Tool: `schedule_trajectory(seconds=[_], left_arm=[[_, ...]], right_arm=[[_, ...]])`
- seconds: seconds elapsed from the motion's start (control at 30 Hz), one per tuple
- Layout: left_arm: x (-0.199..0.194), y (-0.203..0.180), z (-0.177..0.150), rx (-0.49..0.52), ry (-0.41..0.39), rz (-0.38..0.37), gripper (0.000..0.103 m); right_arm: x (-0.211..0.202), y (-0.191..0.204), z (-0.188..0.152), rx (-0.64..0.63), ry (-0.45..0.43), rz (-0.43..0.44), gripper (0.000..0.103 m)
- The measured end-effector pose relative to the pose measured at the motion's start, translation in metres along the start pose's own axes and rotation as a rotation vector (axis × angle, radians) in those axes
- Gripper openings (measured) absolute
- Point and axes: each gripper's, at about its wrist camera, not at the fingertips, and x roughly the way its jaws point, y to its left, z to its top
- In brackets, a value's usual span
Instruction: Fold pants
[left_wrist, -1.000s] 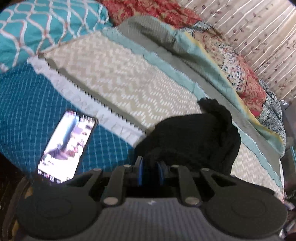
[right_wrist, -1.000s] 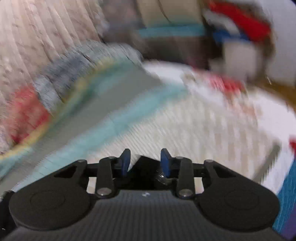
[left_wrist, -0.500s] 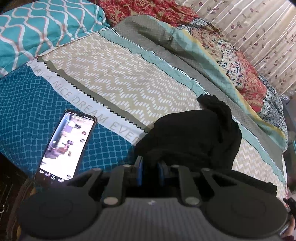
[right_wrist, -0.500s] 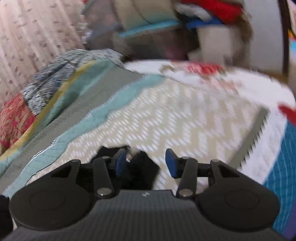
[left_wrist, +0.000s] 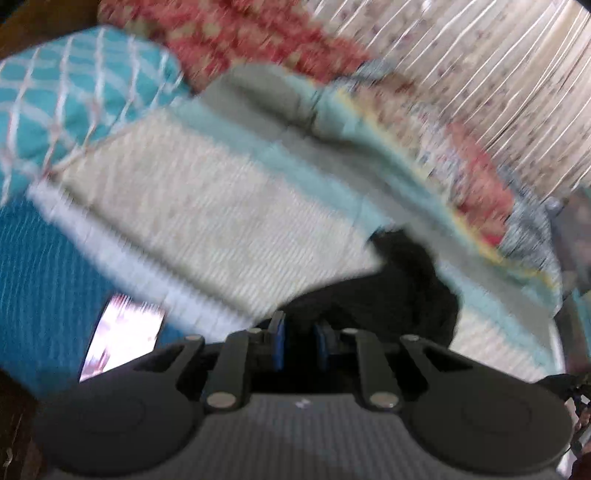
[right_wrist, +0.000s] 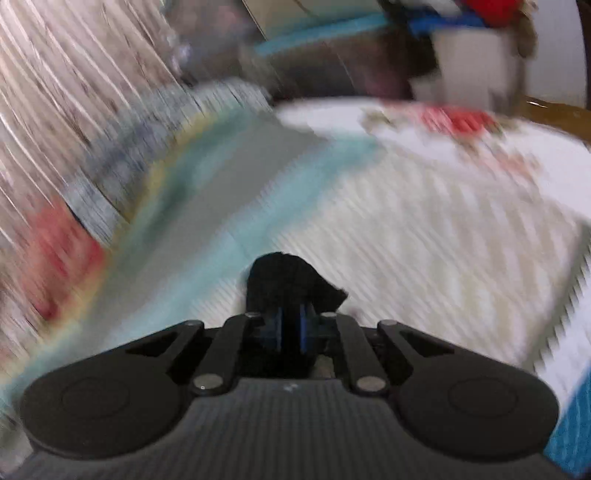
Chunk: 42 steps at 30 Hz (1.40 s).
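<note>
Both grippers (left_wrist: 298, 339) (right_wrist: 291, 328) prob. pinching black pants (left_wrist: 399, 295); pics blurry.

The left claw (left_wrist: 298, 341) pinches the black pants (left_wrist: 388, 295) on the bedspread (left_wrist: 221, 214), a lit phone (left_wrist: 122, 332) beside.

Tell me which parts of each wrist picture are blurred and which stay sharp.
Left wrist view: bedspread, phone and curtain smear with motion blur; the left tongs and the black pants they pinch stay fairly crisp. Right wrist view: bed and curtain streak likewise; the right tongs, shut on pants fabric, read sharp. Both frames bulge with fisheye distortion.
</note>
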Motion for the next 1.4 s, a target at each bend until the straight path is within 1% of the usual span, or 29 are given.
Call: schedule_trajectory(seconds=[0.07, 0.13, 0.2, 0.23, 0.33, 0.43, 0.53, 0.6, 0.63, 0.67, 0.7, 0.73, 0.77, 0.8, 0.83, 0.87, 0.9, 0.93, 0.97, 1.0, 1.03, 1.07, 1.13, 1.17, 1.2, 1.23, 1.27, 1.33, 1.4], left_arm=[[-0.009, -0.017, 0.02, 0.016, -0.052, -0.046, 0.016], [-0.021, -0.033, 0.031, 0.034, -0.104, -0.098, 0.016], [-0.027, -0.043, 0.032, 0.05, -0.116, -0.138, 0.016], [-0.027, -0.045, 0.028, 0.057, -0.105, -0.151, 0.016], [-0.017, -0.038, 0.005, 0.057, -0.032, -0.15, 0.016], [0.002, -0.017, -0.036, 0.026, 0.089, -0.129, 0.016], [0.025, 0.005, -0.09, -0.023, 0.243, -0.102, 0.016], [0.039, 0.014, -0.124, -0.043, 0.341, -0.077, 0.017], [0.042, 0.018, -0.142, -0.038, 0.375, -0.056, 0.019], [0.041, 0.019, -0.153, -0.02, 0.393, -0.039, 0.021], [0.038, 0.019, -0.159, 0.005, 0.397, -0.033, 0.024], [0.031, 0.019, -0.158, 0.019, 0.382, -0.042, 0.025], [0.022, 0.022, -0.154, 0.022, 0.36, -0.061, 0.025], [0.014, 0.024, -0.148, 0.019, 0.336, -0.083, 0.029], [0.002, 0.028, -0.138, 0.013, 0.29, -0.109, 0.032], [-0.008, 0.032, -0.128, 0.013, 0.239, -0.114, 0.033], [-0.015, 0.034, -0.118, 0.017, 0.19, -0.109, 0.038], [-0.021, 0.037, -0.106, 0.019, 0.138, -0.101, 0.042], [-0.021, 0.04, -0.092, 0.019, 0.091, -0.095, 0.043], [-0.018, 0.04, -0.08, 0.018, 0.068, -0.089, 0.043], [-0.009, 0.037, -0.068, 0.02, 0.054, -0.088, 0.043], [0.003, 0.032, -0.056, 0.032, 0.039, -0.099, 0.044], [0.031, 0.018, -0.04, 0.067, 0.014, -0.11, 0.055], [0.051, 0.011, -0.032, 0.078, 0.012, -0.115, 0.058], [0.067, 0.004, -0.028, 0.085, 0.019, -0.127, 0.063], [0.086, -0.002, -0.024, 0.084, 0.037, -0.133, 0.068], [0.104, -0.007, -0.02, 0.073, 0.062, -0.127, 0.071], [0.132, -0.015, -0.022, 0.054, 0.098, -0.137, 0.072], [0.144, -0.015, -0.033, 0.042, 0.108, -0.136, 0.073]], right_arm=[[-0.014, 0.02, 0.034, 0.014, -0.068, 0.034, 0.011], [-0.034, 0.028, 0.059, 0.04, -0.135, 0.068, 0.011], [-0.051, 0.021, 0.072, 0.066, -0.177, 0.101, 0.011], [-0.059, 0.013, 0.074, 0.074, -0.19, 0.109, 0.011], [-0.07, -0.028, 0.065, 0.109, -0.176, 0.112, 0.011], [-0.072, -0.08, 0.038, 0.155, -0.112, 0.072, 0.012], [-0.067, -0.135, 0.004, 0.216, -0.047, -0.042, 0.012], [-0.06, -0.165, -0.017, 0.266, -0.002, -0.152, 0.013], [-0.057, -0.175, -0.025, 0.28, 0.022, -0.198, 0.018], [-0.054, -0.182, -0.031, 0.295, 0.043, -0.229, 0.021], [-0.054, -0.185, -0.035, 0.31, 0.049, -0.259, 0.036], [-0.056, -0.186, -0.036, 0.325, 0.042, -0.272, 0.055], [-0.061, -0.184, -0.036, 0.338, 0.017, -0.274, 0.059], [-0.07, -0.181, -0.036, 0.338, -0.031, -0.283, 0.06], [-0.079, -0.179, -0.034, 0.324, -0.078, -0.301, 0.06], [-0.089, -0.172, -0.034, 0.306, -0.129, -0.32, 0.06], [-0.1, -0.164, -0.033, 0.293, -0.186, -0.337, 0.057], [-0.109, -0.155, -0.032, 0.281, -0.238, -0.326, 0.053], [-0.114, -0.149, -0.031, 0.253, -0.266, -0.284, 0.052], [-0.116, -0.133, -0.028, 0.198, -0.266, -0.227, 0.051], [-0.115, -0.112, -0.025, 0.134, -0.241, -0.168, 0.051], [-0.11, -0.085, -0.024, 0.056, -0.195, -0.097, 0.051], [-0.098, -0.018, -0.03, -0.117, -0.084, 0.049, 0.051], [-0.092, 0.018, -0.037, -0.203, -0.027, 0.12, 0.051], [-0.084, 0.058, -0.048, -0.295, 0.034, 0.192, 0.052], [-0.077, 0.096, -0.06, -0.38, 0.083, 0.248, 0.052], [-0.069, 0.135, -0.076, -0.47, 0.122, 0.293, 0.052], [-0.054, 0.213, -0.114, -0.652, 0.18, 0.359, 0.058], [-0.035, 0.284, -0.157, -0.797, 0.243, 0.422, 0.06]])
